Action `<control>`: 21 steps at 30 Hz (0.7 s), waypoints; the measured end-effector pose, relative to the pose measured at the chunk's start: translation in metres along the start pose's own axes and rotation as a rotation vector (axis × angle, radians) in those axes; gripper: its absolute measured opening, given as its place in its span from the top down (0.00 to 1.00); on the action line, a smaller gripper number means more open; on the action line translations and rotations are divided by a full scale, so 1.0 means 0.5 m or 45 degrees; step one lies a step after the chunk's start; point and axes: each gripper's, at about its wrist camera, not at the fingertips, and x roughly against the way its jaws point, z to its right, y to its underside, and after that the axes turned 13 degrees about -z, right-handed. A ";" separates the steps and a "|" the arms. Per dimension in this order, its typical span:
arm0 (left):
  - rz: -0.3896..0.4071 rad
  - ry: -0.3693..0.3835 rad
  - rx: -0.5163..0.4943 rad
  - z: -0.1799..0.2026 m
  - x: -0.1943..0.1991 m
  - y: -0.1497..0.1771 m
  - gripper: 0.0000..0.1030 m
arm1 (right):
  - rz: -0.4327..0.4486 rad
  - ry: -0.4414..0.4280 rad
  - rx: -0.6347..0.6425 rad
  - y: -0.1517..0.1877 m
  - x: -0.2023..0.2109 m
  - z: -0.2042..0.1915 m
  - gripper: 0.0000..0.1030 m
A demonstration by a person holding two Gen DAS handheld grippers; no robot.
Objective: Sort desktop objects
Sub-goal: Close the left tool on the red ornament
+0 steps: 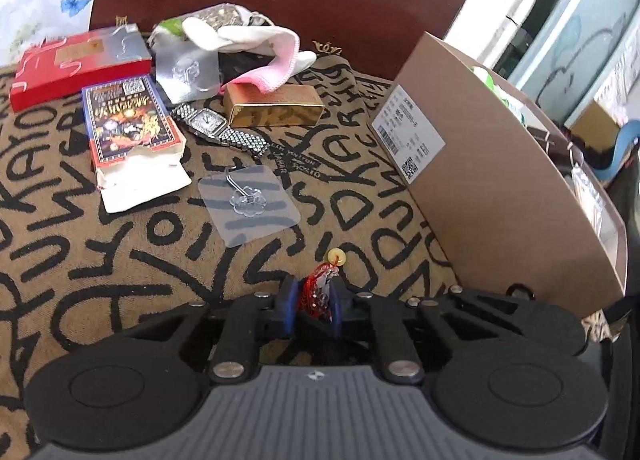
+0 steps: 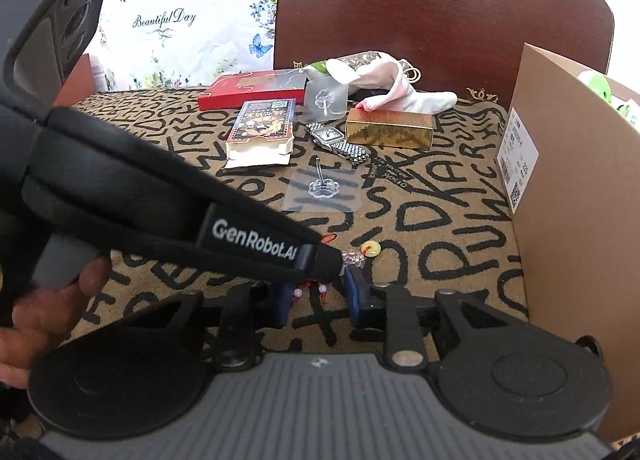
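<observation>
Red knotted charm (image 1: 320, 292) with pale yellow ring (image 1: 337, 257) that I have pinched at near edge of lettered cloth, silver watch (image 1: 218, 127) lying flat mid-cloth, gold box (image 1: 274, 105) behind it, card pack (image 1: 130, 115) left, flap open, red box (image 1: 80, 63) beyond, clear hook sticker (image 1: 248, 203) flat in front of watch, white-pink sock (image 1: 256, 47) heaped at back.

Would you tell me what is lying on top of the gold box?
One end of a white and pink sock drapes over the rear left corner of the gold box. The rest of its top is bare. Whatever lies under the sock there is hidden.
</observation>
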 end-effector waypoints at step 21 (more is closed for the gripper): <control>0.001 0.108 0.121 -0.027 -0.005 -0.007 0.85 | -0.010 0.028 -0.007 -0.002 -0.007 -0.003 0.73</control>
